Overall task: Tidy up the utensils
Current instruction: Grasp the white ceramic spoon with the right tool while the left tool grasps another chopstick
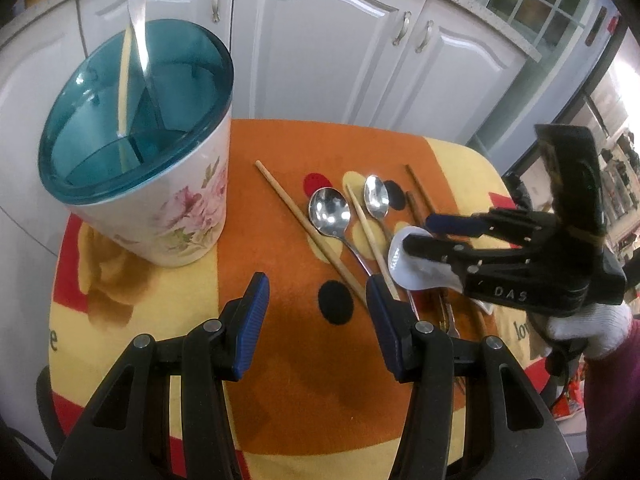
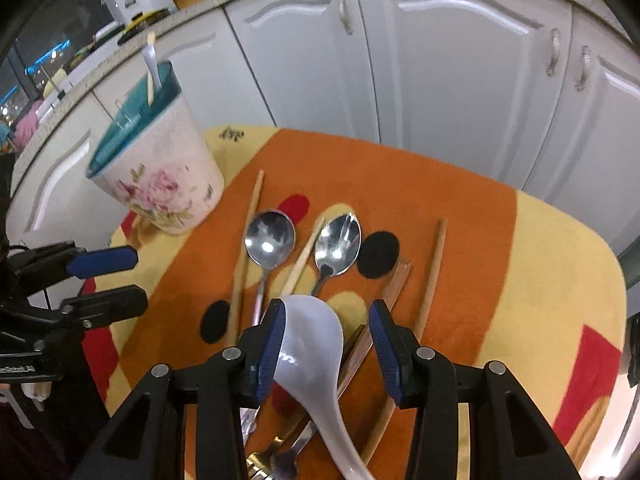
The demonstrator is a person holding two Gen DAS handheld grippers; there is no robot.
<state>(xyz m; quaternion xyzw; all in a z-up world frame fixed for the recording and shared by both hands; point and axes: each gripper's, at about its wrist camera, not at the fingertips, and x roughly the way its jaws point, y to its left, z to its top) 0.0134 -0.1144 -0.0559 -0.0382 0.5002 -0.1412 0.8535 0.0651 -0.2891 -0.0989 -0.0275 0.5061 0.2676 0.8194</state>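
Note:
A floral utensil holder (image 1: 160, 200) with a teal divided insert stands at the table's left; a chopstick and a white spoon handle stick out of it. It also shows in the right wrist view (image 2: 160, 184). Two metal spoons (image 1: 329, 210) (image 1: 377, 196), light chopsticks (image 1: 308, 232) and dark chopsticks lie on the orange cloth. My left gripper (image 1: 316, 320) is open and empty above the cloth. My right gripper (image 2: 326, 344) is open, its jaws on either side of a white ceramic spoon (image 2: 312, 356) that lies on the pile; the left pad touches its bowl.
White cabinet doors (image 1: 332, 52) stand just behind the small table. The cloth (image 2: 520, 280) is orange and yellow with red and black dots. A fork and more handles (image 2: 280, 456) lie under the white spoon at the near edge.

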